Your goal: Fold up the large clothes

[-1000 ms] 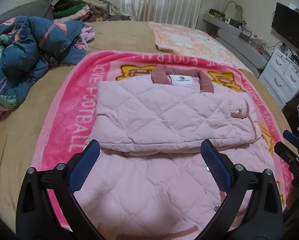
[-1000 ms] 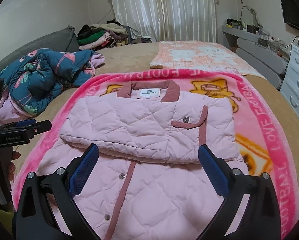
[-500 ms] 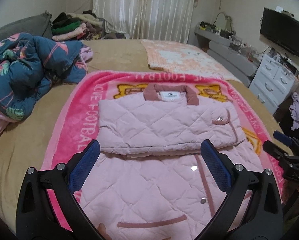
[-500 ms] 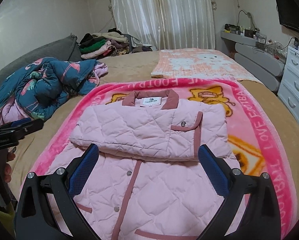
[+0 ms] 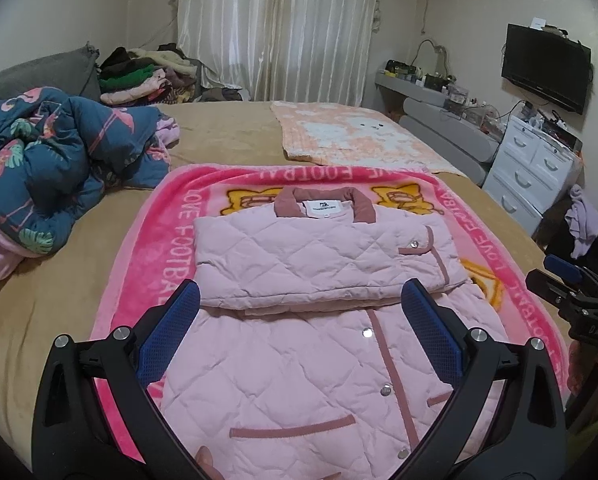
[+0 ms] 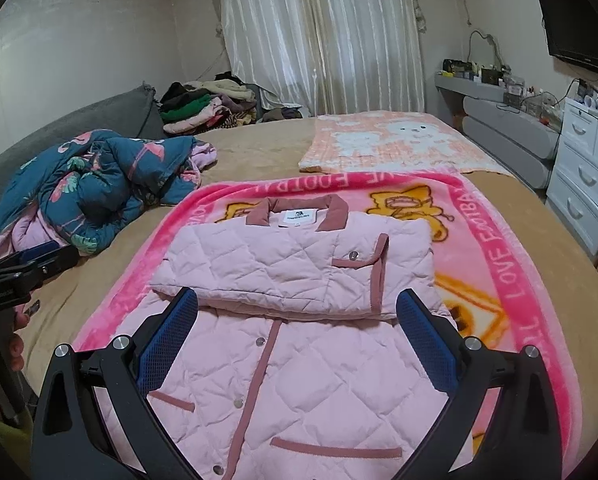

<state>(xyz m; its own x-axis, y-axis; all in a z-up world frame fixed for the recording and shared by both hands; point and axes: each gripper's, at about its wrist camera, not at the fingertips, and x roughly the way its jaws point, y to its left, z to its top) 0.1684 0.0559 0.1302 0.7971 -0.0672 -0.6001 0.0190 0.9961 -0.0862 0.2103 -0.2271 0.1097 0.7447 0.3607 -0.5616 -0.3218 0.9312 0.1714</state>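
Since the jacket (image 5: 319, 312) is spread on the blanket (image 5: 167, 240) with its collar at the far end, the hem lies directly below both wide, empty grippers, left gripper (image 5: 299, 336) and right gripper (image 6: 297, 334). Neither is clearly nearer. The chest pocket flap is shown better in the right view.

Both grippers hover side by side, the left gripper (image 5: 299, 328) and the right gripper (image 6: 297, 330) each with jaws spread wide, gripping nothing.
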